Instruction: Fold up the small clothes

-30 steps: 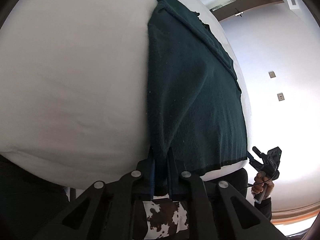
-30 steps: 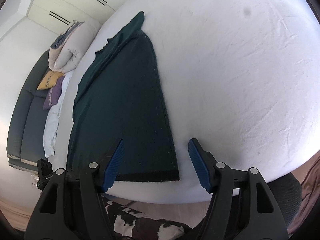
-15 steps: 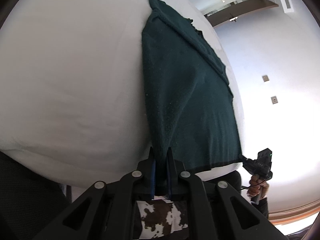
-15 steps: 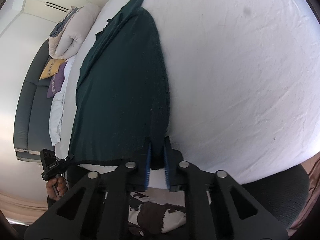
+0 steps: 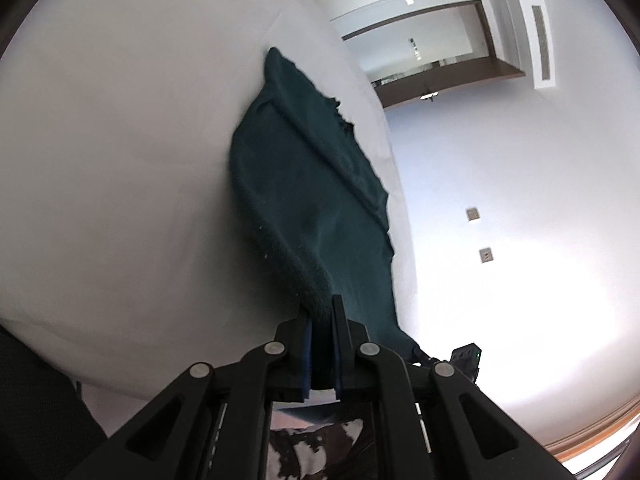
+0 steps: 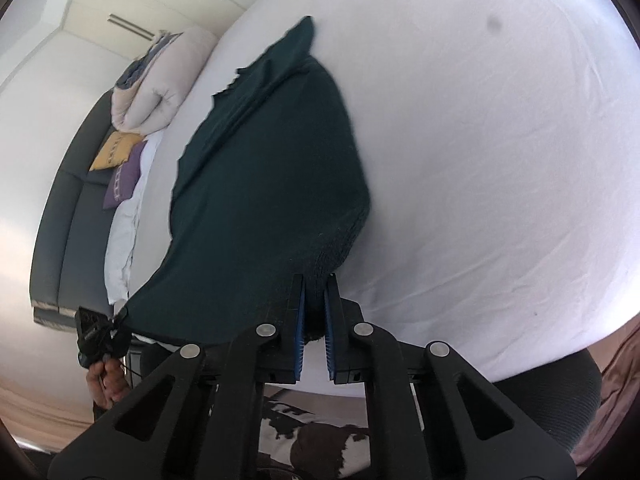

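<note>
Both sets of jaws are clamped tight on fabric right now. Our left gripper (image 5: 321, 322) has its blue pads pinched on one near corner of the dark green knitted sweater (image 5: 308, 200), and our right gripper (image 6: 315, 300) is pinched on the other near corner. A second ago the right jaws stood wide apart over the hem with nothing between them, so that grab is new; the left was already biting the cloth back then.

The other change: the near hem used to lie flat along the edge of the white-sheeted bed (image 6: 500, 160), and now it's lifted off, sagging in a curve between our two grippers. The far end of the sweater, collar side, still lies on the sheet. In the right wrist view we can see the left hand (image 6: 105, 378) holding its gripper at the sweater's other corner.

Room-wise, the sheet is wide open to the right of the sweater and beyond it. On the left side the sweater runs close to the bed's edge, with a rolled beige duvet (image 6: 160, 76) and a dark grey sofa (image 6: 68, 216) past that.
</note>
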{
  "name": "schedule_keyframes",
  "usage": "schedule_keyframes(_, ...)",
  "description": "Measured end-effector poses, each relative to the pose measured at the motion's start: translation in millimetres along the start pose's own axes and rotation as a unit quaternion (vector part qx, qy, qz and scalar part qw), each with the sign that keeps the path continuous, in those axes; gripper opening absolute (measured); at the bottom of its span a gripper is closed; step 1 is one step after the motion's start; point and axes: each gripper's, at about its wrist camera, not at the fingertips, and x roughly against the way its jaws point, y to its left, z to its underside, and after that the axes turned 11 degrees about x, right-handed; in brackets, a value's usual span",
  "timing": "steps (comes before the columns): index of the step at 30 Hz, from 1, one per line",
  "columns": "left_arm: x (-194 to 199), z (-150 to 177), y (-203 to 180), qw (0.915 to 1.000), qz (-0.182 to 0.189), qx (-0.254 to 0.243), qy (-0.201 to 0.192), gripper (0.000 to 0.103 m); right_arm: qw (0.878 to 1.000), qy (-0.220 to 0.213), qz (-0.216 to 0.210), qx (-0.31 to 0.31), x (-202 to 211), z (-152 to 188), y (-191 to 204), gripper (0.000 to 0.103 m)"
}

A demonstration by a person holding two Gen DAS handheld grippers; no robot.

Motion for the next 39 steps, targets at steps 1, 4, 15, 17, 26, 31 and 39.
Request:
schedule_keyframes(1,-1,-2,-2,1.0,0.007,0.001,-0.001,0.007,1.0,-0.006,-0.005,0.004,1,-3,4,0.007)
schedule_keyframes(4,-3,-10,-6,0.9996,0.026,0.009,-0.007,0.007,1.0,-0.018,-0.02,0.014,3,-20,15,0.007)
schedule_keyframes(15,-35,-103,-50,0.9975,0.051,0.005,-0.049,0.007,0.996,-0.078,-0.029,0.028,-23,-154,43,0.007)
schedule_keyframes(17,-47,-124,-56,0.9973,0.05,0.007,-0.054,0.007,0.996,-0.084,-0.024,0.023,-37,-185,45,0.007)
schedule_keyframes(26,-124,-242,-74,0.9973,0.017,0.018,-0.069,0.007,0.996,-0.086,0.007,0.003,-119,-322,37,0.007)
schedule_keyframes(31,-167,-288,-69,0.9967,-0.019,0.019,-0.077,0.007,0.995,-0.083,0.026,-0.039,-169,-375,9,0.008)
schedule_keyframes(39,-174,-295,-34,0.9892,-0.039,0.06,-0.127,0.088,0.994,-0.079,0.015,-0.08,-214,-387,-26,0.048)
